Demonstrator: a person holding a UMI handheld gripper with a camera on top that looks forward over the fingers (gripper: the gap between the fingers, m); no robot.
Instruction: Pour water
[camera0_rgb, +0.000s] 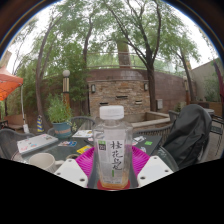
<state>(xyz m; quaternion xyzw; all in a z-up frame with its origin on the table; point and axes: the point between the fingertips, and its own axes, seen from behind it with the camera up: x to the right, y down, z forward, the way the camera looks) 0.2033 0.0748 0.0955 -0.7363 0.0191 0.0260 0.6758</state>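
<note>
The hand-held gripper (112, 165) points level ahead, both pink-padded fingers (85, 158) pressed against a bottle (112, 145).

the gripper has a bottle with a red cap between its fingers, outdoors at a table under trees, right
Not quite: the bottle between the fingers of the gripper has a white cap, not a red one, as the gripper view shows. The rest holds: it is outdoors at a table under trees.

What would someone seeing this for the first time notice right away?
First the clear bottle with a white cap and a label of green characters, standing upright between the gripper jaws, whose pink pads flank it. Whether both pads press on it cannot be told. Beyond it lies a table with a white cup, and farther back a brick wall under tall trees.
</note>
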